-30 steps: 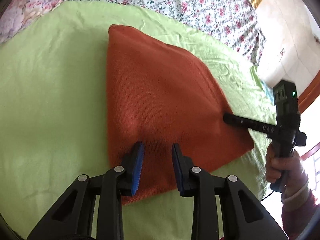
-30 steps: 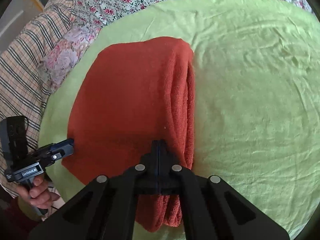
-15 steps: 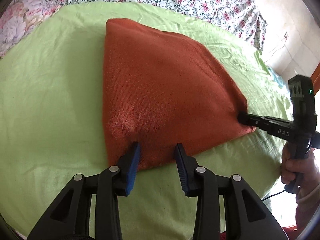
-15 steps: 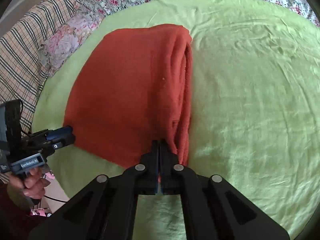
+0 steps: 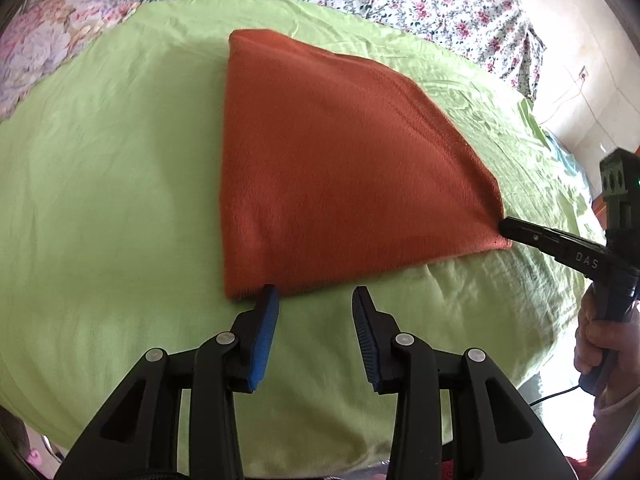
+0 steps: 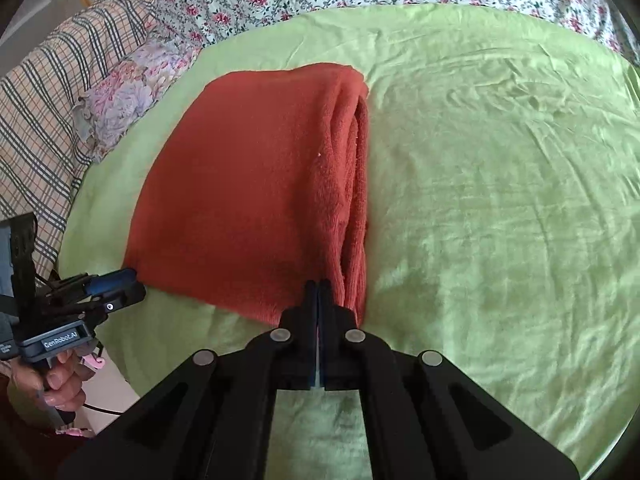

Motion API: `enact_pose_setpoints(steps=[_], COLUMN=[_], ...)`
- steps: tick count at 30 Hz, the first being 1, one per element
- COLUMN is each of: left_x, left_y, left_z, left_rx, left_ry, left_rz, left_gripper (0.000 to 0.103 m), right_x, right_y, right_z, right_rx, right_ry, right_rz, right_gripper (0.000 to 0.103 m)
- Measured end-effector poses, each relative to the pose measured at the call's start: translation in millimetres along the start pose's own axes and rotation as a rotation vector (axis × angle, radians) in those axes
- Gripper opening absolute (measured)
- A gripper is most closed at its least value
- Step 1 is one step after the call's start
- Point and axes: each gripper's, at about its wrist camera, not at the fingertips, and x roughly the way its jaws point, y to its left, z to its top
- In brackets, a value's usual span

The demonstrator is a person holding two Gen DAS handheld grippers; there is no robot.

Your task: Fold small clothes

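Both tongs sit at our folded rust-red cloth (image 5: 328,168) on the green sheet (image 5: 104,184): our left gripper (image 5: 316,300) gapes empty beside its near edge, our right gripper (image 6: 319,292) closed, pinching its near corner.

we see bright, even daylight, soft shadows, slight motion blur, strong fisheye bending and dark corners.

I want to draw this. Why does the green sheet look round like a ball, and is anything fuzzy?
Left wrist view: the fisheye lens bends the green sheet into a dome, and the orange cloth looks slightly blurred. Right wrist view: same bulge, dark corners, cloth sharper.
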Motion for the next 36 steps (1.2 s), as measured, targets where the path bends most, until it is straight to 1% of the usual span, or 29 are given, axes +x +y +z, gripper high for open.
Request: enact_pose_setpoints(steps=[4,7,8,9,13,14,15,16,17,22,27,29,31,33,34,36], left_x=[-11,-21,-24,-27,-32,-33,-33,-32,-32,-28,-15,-7,5,20,32,51], left_y=[4,5,6,8,18,22,24,26,28,39,52,57,64,73,81,95], left_z=[-5,-6,-5,-3,9,13,16,20,23,41,74,94,121,150,170,198], left_rx=[-0.012,-0.009,-0.011,-0.015,-0.043,-0.055,-0.061,-0.067,-0.07,-0.099,-0.133,-0.143,-0.154,-0.171,-0.187,-0.223], left_ry=[-0.007,-0.021,-0.026,-0.032,-0.055,-0.057,-0.058,-0.06,-0.062,-0.067,-0.068,-0.072,-0.072,-0.066,-0.062,-0.049], left_rz=[0.005,0.01,0.007,0.003,0.001,0.0,-0.001,0.0,0.0,-0.007,-0.023,-0.033,-0.054,-0.083,-0.097,-0.123], left_gripper=[0.041,0.047,0.05,0.053,0.054,0.054,0.055,0.054,0.055,0.056,0.057,0.058,0.061,0.062,0.062,0.062], right_x=[-14,-21,-23,-24,-29,-29,-29,-28,-28,-28,-23,-19,-14,-8,-5,-1], right_y=[4,3,2,1,1,2,2,2,1,9,11,10,9,7,6,3], right_z=[-5,-8,-9,-9,-6,-6,-4,-3,-3,1,8,10,11,13,14,17], right_rx=[0.008,0.023,0.03,0.033,0.035,0.037,0.042,0.048,0.049,0.035,0.036,0.038,0.039,0.042,0.044,0.046], right_ry=[-0.016,-0.023,-0.024,-0.024,-0.03,-0.032,-0.033,-0.034,-0.036,-0.041,-0.044,-0.038,-0.028,-0.016,-0.01,-0.003], right_rz=[-0.027,-0.024,-0.021,-0.019,-0.017,-0.018,-0.017,-0.016,-0.016,0.003,0.007,0.009,0.01,0.012,0.013,0.014], right_gripper=[0.004,0.005,0.005,0.005,0.006,0.011,0.019,0.024,0.031,0.032,0.033,0.033,0.033,0.033,0.033,0.033])
